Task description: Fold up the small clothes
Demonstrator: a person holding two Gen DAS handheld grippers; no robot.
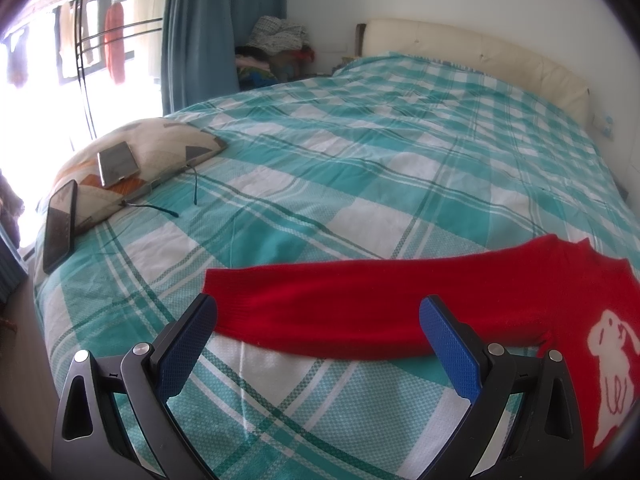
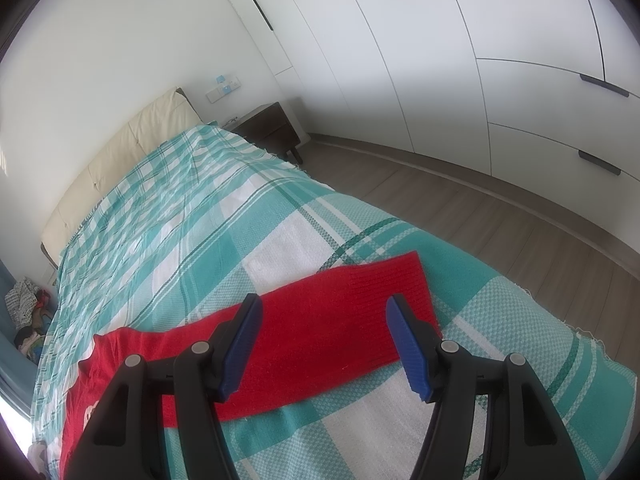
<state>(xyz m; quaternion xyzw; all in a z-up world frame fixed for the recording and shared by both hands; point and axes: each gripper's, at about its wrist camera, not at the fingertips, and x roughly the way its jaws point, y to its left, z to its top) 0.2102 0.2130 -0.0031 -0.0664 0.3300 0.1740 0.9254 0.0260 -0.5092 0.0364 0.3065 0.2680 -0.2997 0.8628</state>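
Observation:
A small red sweater (image 1: 340,312) with a white rabbit motif (image 1: 612,364) lies flat on the teal-and-white checked bed cover (image 1: 360,168). In the left wrist view its left sleeve stretches out to the left, and my left gripper (image 1: 316,312) is open just above the sleeve, fingers either side of it. In the right wrist view the other sleeve (image 2: 340,320) stretches to the right, its ribbed cuff near the bed's edge. My right gripper (image 2: 324,312) is open over this sleeve and holds nothing.
A patterned pillow (image 1: 160,148) with two phones (image 1: 118,162) on it lies at the bed's left edge. A cream headboard (image 1: 480,52), a clothes pile (image 1: 276,40) and curtains stand beyond. A dark nightstand (image 2: 268,124), wardrobe doors (image 2: 480,60) and wooden floor (image 2: 500,220) are to the right.

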